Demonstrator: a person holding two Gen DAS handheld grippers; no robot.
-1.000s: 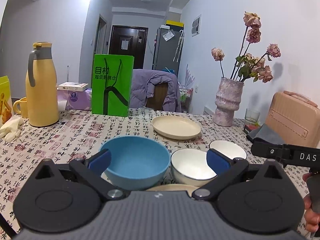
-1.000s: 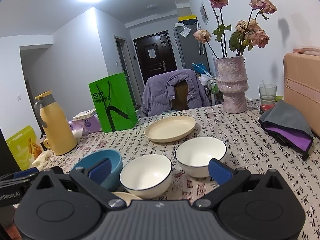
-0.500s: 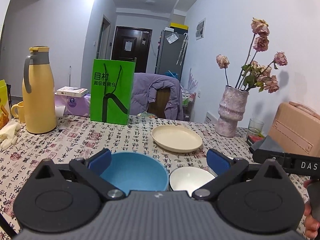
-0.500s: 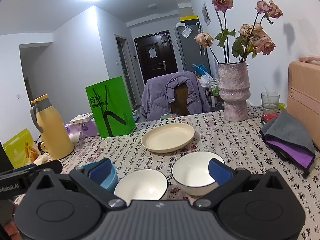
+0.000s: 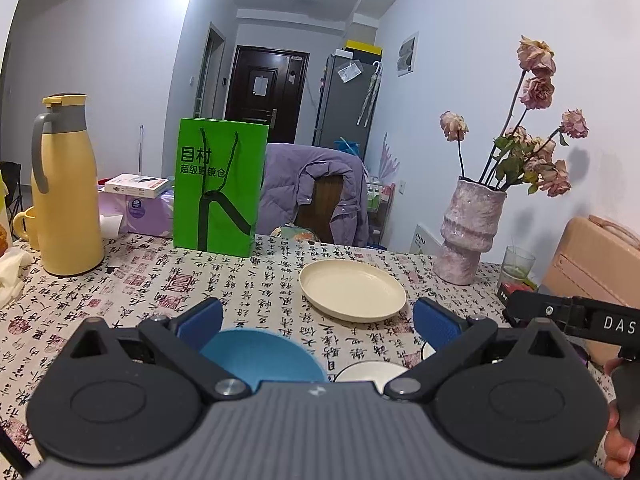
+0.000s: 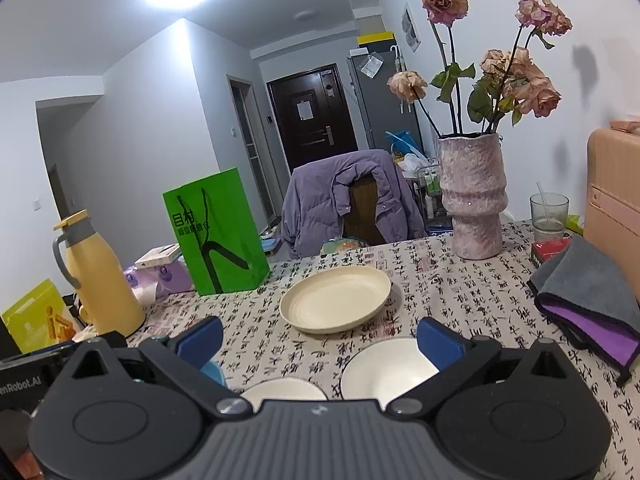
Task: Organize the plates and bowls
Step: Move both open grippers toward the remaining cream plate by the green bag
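A cream plate lies mid-table. Nearer me, a blue bowl sits partly hidden under my left gripper, which hangs open above it with nothing held. A white bowl shows beside the blue one. In the right wrist view two white bowls lie below my right gripper, also open and holding nothing. A sliver of the blue bowl peeks past its left finger. The right gripper's body juts in at the left view's right edge.
A yellow jug, a green paper bag, tissue packs and a chair draped with a purple jacket line the far side. A pink vase with dried roses, a glass, a grey-purple cloth and a tan case stand right.
Both grippers have tilted up and drawn back: the bowls have slid lower in both views and are now mostly hidden behind the gripper bodies. Both stay open.
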